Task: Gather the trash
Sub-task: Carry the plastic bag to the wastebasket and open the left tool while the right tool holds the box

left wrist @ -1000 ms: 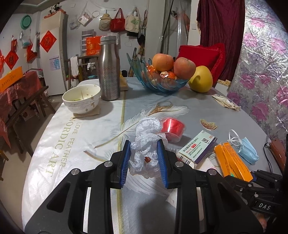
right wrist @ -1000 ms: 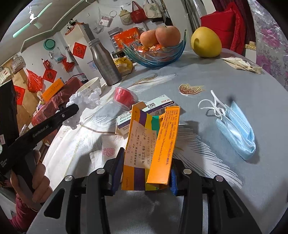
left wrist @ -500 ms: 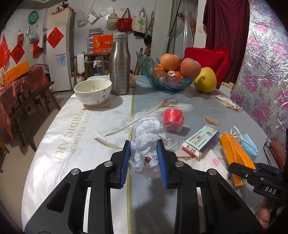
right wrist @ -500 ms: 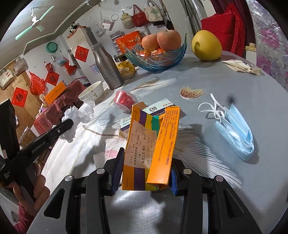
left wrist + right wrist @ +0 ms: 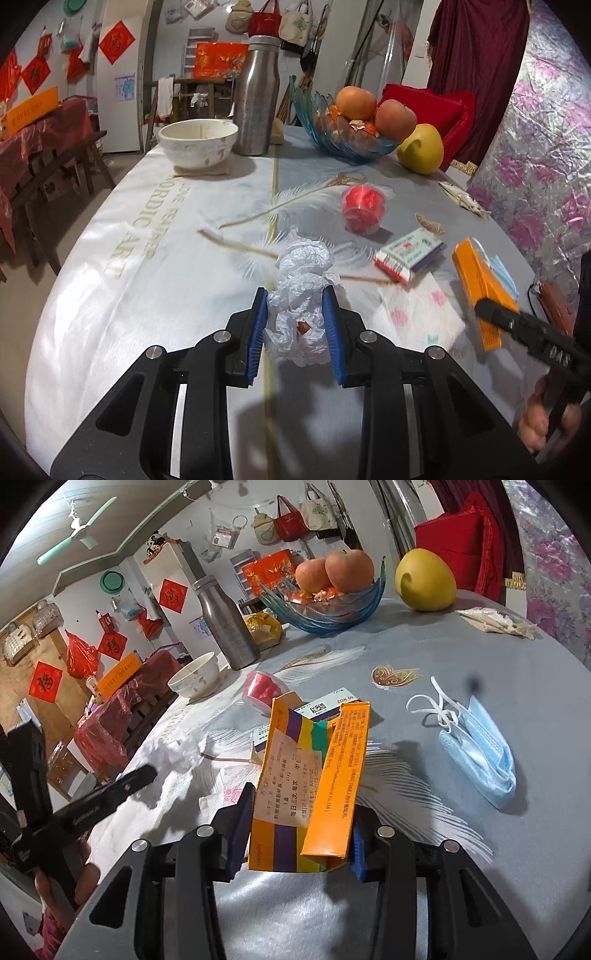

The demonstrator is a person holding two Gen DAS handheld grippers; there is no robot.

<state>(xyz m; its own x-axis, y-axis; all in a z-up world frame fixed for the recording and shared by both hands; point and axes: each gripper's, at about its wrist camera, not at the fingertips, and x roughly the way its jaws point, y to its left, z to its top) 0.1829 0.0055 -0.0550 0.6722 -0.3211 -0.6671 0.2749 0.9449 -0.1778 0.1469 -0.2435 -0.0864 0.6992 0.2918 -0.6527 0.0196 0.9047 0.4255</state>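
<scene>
My left gripper point(image 5: 296, 328) is shut on a crumpled white plastic bag point(image 5: 301, 291) and holds it above the table's near side. My right gripper point(image 5: 297, 834) is shut on a flattened orange carton point(image 5: 308, 786) with purple and green stripes, held upright over the tablecloth. The carton also shows in the left wrist view point(image 5: 480, 280). A blue face mask point(image 5: 476, 746), a white medicine box point(image 5: 410, 254), a red plastic cup point(image 5: 364, 208) on its side and a floral paper napkin point(image 5: 417, 314) lie on the table.
A blue glass fruit bowl point(image 5: 347, 144) with apples, a yellow pomelo point(image 5: 421, 149), a steel bottle point(image 5: 258, 99) and a white bowl point(image 5: 197, 142) stand at the far side. A small wrapper point(image 5: 495, 622) lies far right. A bench point(image 5: 44, 173) stands left of the table.
Both grippers have drawn back toward the table's near edge with their loads still held. The table items look farther off, and the left view sits lower.
</scene>
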